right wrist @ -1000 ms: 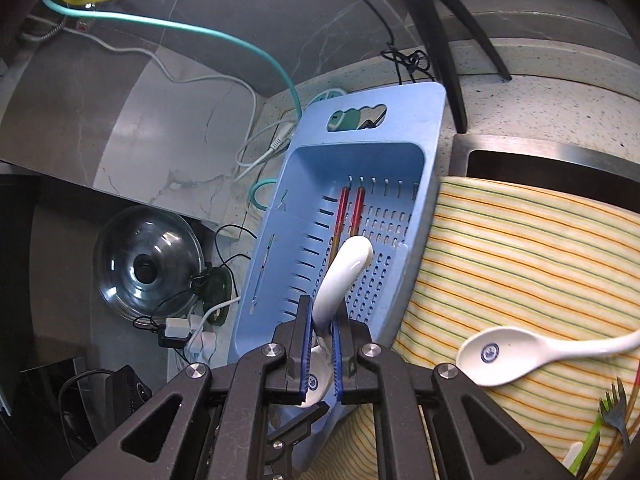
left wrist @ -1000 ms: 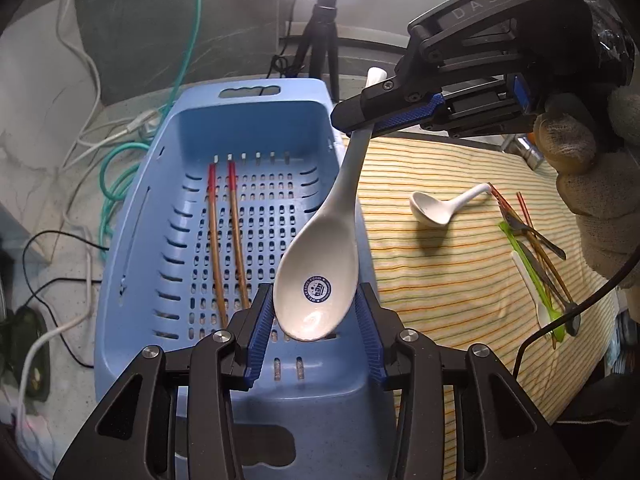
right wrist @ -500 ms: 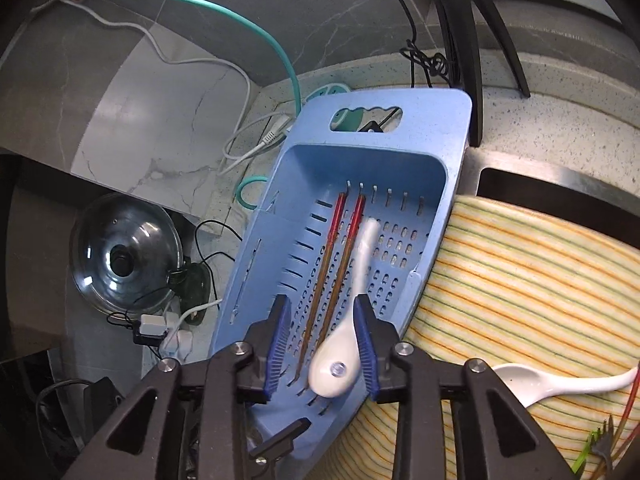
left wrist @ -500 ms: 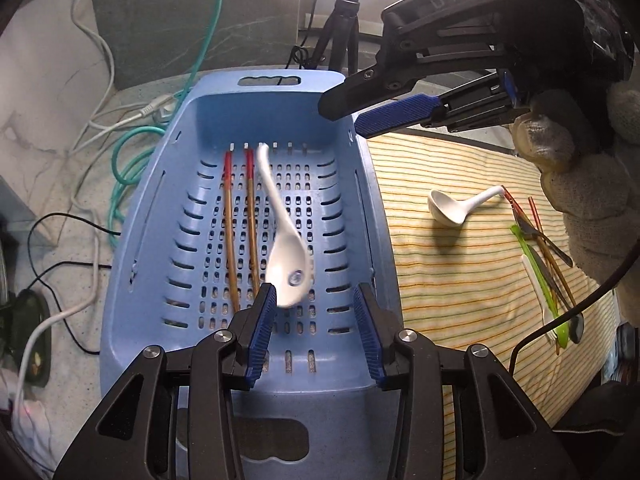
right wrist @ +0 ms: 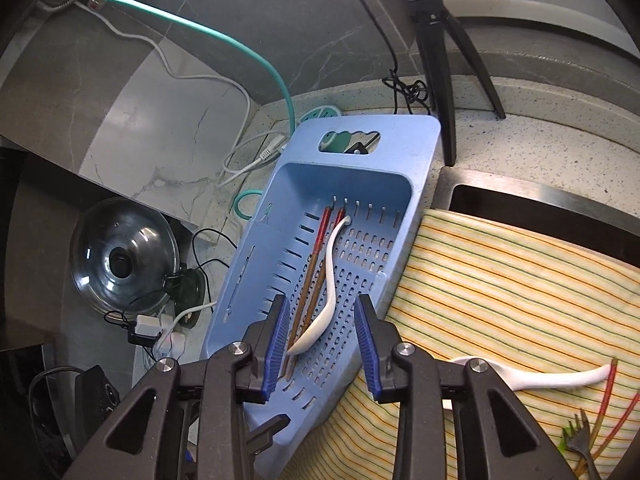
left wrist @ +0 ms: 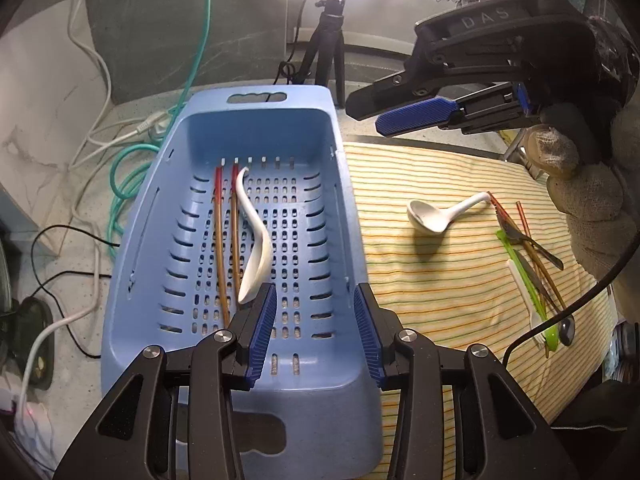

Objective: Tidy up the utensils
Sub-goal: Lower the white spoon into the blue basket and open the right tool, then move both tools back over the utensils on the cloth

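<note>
A white ceramic spoon (left wrist: 254,258) lies on its side in the blue slotted basket (left wrist: 260,128), right beside a pair of red-tipped chopsticks (left wrist: 221,240). My left gripper (left wrist: 314,296) hovers open over the basket's near end with nothing between its pads. My right gripper (left wrist: 366,118), held by a gloved hand, hangs open above the basket's far right corner. In the right wrist view its open fingers (right wrist: 322,344) frame the spoon (right wrist: 326,280) lying below, without touching it. A second white spoon (left wrist: 436,216) rests on the striped cloth (left wrist: 420,280).
More chopsticks, a green utensil and metal cutlery (left wrist: 532,264) lie heaped at the cloth's right edge. A fork (right wrist: 576,440) shows there too. A tripod (right wrist: 436,40), cables (left wrist: 132,168) and a glass pot lid (right wrist: 120,260) surround the basket; a sink (right wrist: 520,204) lies behind the cloth.
The right gripper opened and let go of the white spoon, which dropped into the basket next to the chopsticks. It then drew up and away to the right. The left gripper stayed put.
</note>
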